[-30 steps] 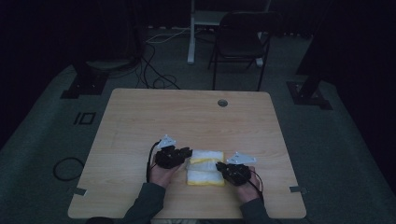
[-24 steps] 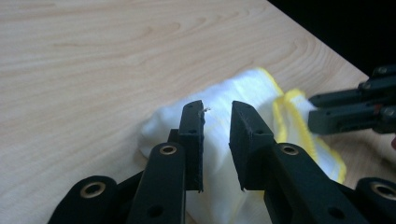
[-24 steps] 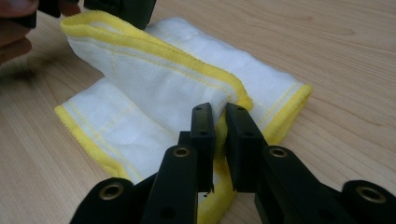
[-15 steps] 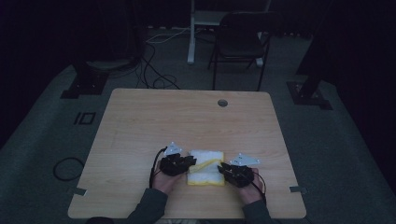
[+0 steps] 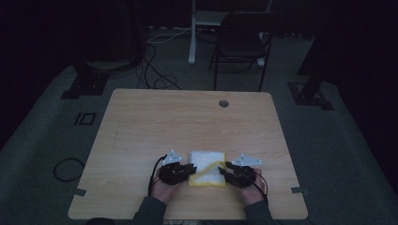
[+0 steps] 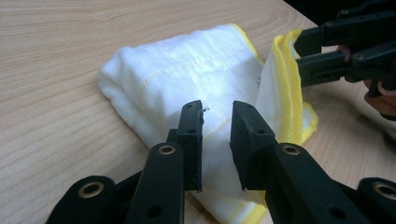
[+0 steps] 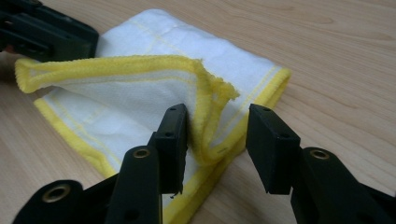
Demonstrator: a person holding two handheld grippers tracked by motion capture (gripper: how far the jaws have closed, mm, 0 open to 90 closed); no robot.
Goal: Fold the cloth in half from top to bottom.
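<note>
Since the earlier high view, the left gripper (image 5: pixel 190 170) has slid inward from the cloth's left side until its tips overlap the white-and-yellow cloth (image 5: pixel 206 166), while the right gripper (image 5: pixel 224 169) has kept its place at the cloth's right edge. Its jaws have just been opening: in the right gripper view they stand apart, with a raised, yellow-trimmed fold of the cloth (image 7: pixel 205 107) between them, brushing the left pad and clear of the other.

In the left gripper view, the left gripper (image 6: pixel 217 121) has its jaws partly apart with a narrow gap over the white cloth (image 6: pixel 187 79); whether the pads pinch any fabric I cannot tell.

1 cloth lies on the wooden table (image 5: pixel 187 117), near the front edge and about midway across, between the 2 grippers. It is folded into a rough rectangle, only slightly longer front to back than it is wide in the high view, so its long axis points away from the person. A yellow hem strip crosses its right half diagonally, from the near left corner up toward the right gripper.

1 round hole (image 5: pixel 224 103) sits in the table's far side. 1 dark chair (image 5: pixel 240 44) stands beyond the table.
</note>
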